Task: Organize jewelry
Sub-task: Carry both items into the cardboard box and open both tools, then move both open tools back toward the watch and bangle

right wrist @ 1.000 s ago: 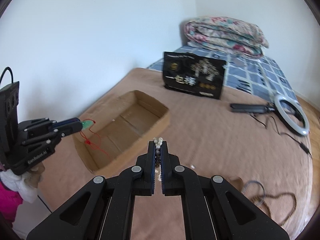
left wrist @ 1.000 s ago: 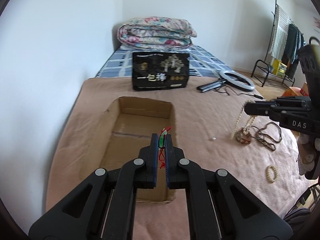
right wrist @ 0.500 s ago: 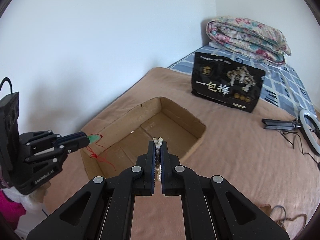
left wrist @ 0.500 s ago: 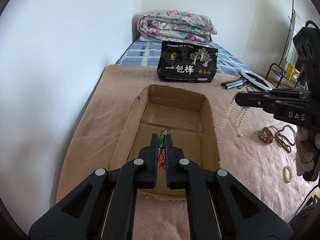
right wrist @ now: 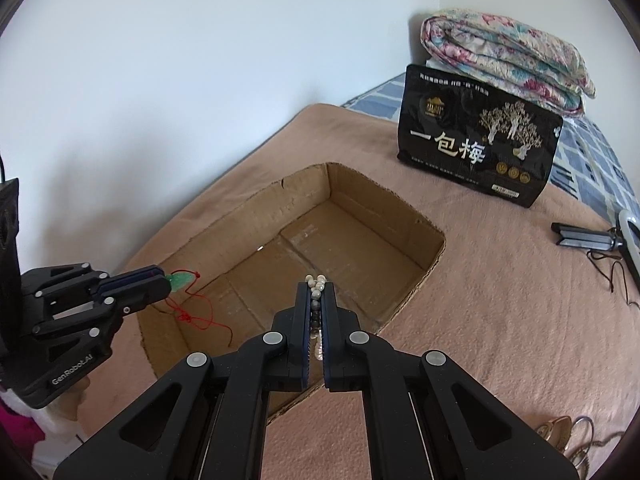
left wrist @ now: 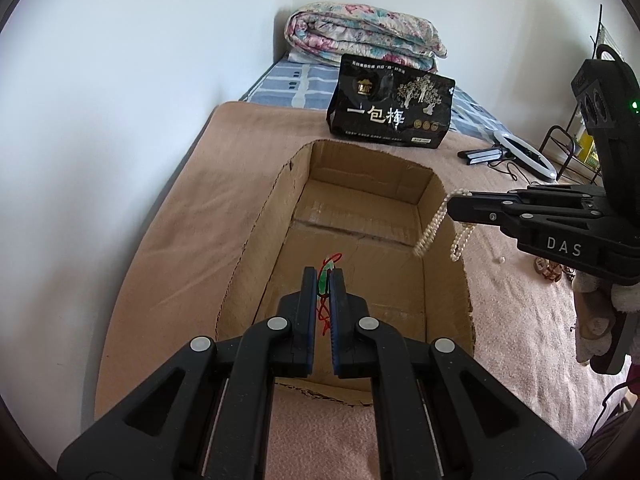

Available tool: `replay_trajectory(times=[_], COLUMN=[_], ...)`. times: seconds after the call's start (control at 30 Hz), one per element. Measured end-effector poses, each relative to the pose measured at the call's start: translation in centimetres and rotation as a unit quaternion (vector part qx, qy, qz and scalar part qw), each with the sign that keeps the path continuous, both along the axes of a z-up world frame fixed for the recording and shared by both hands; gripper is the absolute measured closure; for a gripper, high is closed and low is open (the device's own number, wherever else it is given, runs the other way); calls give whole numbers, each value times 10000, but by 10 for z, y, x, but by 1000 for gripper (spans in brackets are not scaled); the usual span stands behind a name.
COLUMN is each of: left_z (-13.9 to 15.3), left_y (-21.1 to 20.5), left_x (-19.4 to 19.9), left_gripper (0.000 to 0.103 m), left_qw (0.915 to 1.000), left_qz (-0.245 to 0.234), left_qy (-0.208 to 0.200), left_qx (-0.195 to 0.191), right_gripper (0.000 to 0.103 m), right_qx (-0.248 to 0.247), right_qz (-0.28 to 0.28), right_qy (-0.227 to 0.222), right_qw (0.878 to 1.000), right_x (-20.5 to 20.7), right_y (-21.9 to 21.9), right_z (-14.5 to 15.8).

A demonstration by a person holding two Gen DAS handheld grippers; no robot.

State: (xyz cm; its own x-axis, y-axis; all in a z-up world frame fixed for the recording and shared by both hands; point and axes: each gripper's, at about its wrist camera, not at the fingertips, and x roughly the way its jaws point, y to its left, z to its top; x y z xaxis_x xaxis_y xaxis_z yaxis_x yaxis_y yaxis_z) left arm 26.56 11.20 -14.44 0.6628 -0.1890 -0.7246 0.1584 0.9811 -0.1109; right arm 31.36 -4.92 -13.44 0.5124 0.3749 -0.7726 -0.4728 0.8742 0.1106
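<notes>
An open cardboard box [left wrist: 452, 312] [right wrist: 432, 276] lies on the brown blanket. My left gripper [left wrist: 323, 276] [right wrist: 166, 280] is shut on a green pendant [left wrist: 322, 280] [right wrist: 181, 280] with a red cord [right wrist: 200, 316] that dangles over the box's near end. My right gripper [right wrist: 316, 292] [left wrist: 452, 202] is shut on a pearl necklace [left wrist: 430, 232] [right wrist: 316, 280], whose strands hang by the box's right wall. More jewelry [left wrist: 550, 270] [right wrist: 560, 428] lies on the blanket to the right.
A black printed bag [left wrist: 390, 108] [right wrist: 476, 148] stands behind the box, with a folded floral quilt [left wrist: 360, 38] [right wrist: 504, 52] beyond it. A ring light on a stand [left wrist: 524, 156] [right wrist: 588, 238] lies at the right. A white wall runs along the left.
Both grippers have moved forward and down toward the box, which now looks larger. The pearl necklace has come from above the blanket to the box's right wall. Both stay shut.
</notes>
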Motion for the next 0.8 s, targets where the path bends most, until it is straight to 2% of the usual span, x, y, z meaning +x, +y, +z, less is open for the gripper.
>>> replay_trajectory(times=[0.33, 0.4, 0.43, 0.47, 0.5, 0.53, 0.57, 0.63, 0.8], left_z=[-4, -5, -5, -6, -6, -6, -6, -5, -5], left_y=[0, 0, -1, -1, -2, -1, -1, -1, -2], left_x=[1, 2, 2, 2, 3, 2, 2, 1, 0], left_gripper=[99, 99, 99, 90, 74, 67, 62, 62, 61], left_qw=[10000, 10000, 10000, 9999, 9999, 9999, 9999, 9999, 9998], left_qz=[-11, -10, 2, 19, 35, 61, 88, 114, 133], left_qy=[81, 88, 97, 114, 117, 101, 87, 89, 116], left_qx=[-44, -20, 12, 37, 43, 39, 35, 29, 41], right_gripper=[100, 91, 78, 60, 53, 44, 40, 35, 34], right_qx=[-14, -7, -20, -48, -82, -91, -88, -75, -122], right_qz=[-135, -99, -93, -107, -153, -190, -237, -332, -440], right_qy=[62, 144, 154, 120, 44, -17, -72, -71, -100], right_qw=[9999, 9998, 9998, 9999, 9998, 9998, 9997, 9994, 9989], right_x=[7, 8, 9, 8, 6, 5, 4, 4, 4], right_y=[-3, -3, -3, -4, -4, -5, -7, -11, -18], right_z=[-9, -10, -11, -11, -9, -8, -7, -5, -2])
